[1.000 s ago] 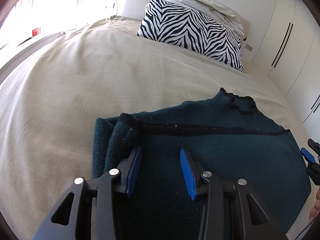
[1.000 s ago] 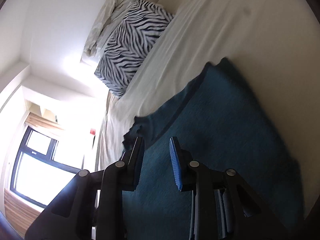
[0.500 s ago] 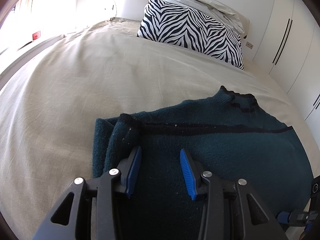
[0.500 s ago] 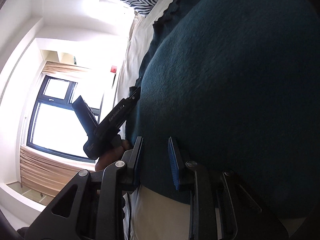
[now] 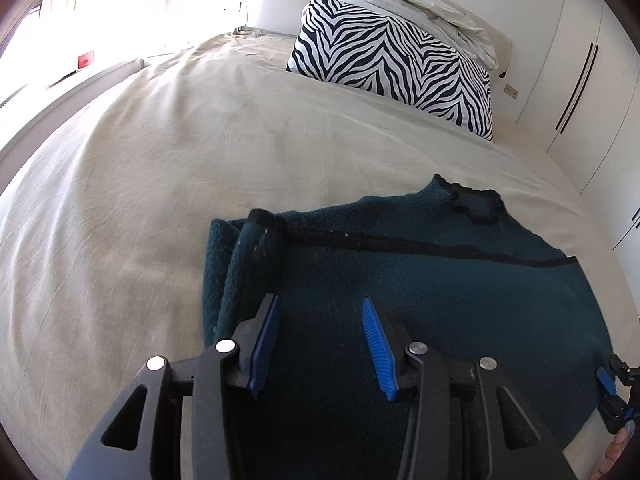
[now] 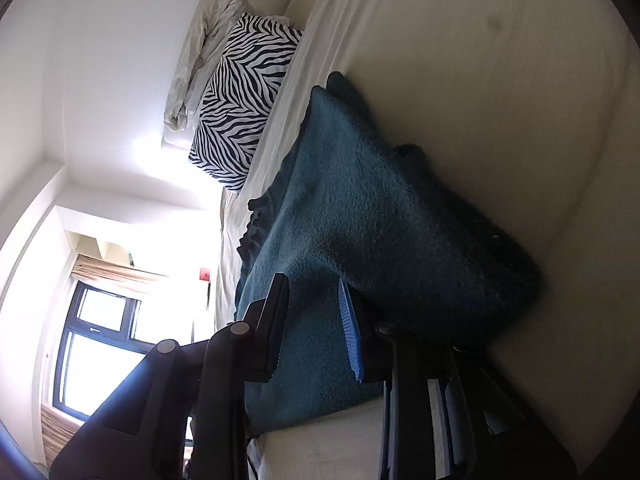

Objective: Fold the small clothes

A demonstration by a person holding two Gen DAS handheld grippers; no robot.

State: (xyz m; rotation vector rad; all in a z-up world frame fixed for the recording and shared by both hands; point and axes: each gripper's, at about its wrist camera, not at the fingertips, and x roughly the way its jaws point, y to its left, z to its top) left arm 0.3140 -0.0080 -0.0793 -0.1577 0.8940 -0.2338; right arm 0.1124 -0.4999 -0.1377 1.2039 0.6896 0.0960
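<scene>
Left gripper: fingers wide apart over the teal sweater, gripping nothing. Right gripper: fingers partly open, sweater edge between them, contact unclear. Sweater lies on the bed, near side. Zebra pillow far, by headboard.

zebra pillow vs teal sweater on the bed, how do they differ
The zebra pillow is black-and-white striped; the teal sweater is plain dark teal with black trim. The pillow is plump, propped at the headboard; the sweater lies flat, near the grippers. Both rest on the beige bed cover.
</scene>
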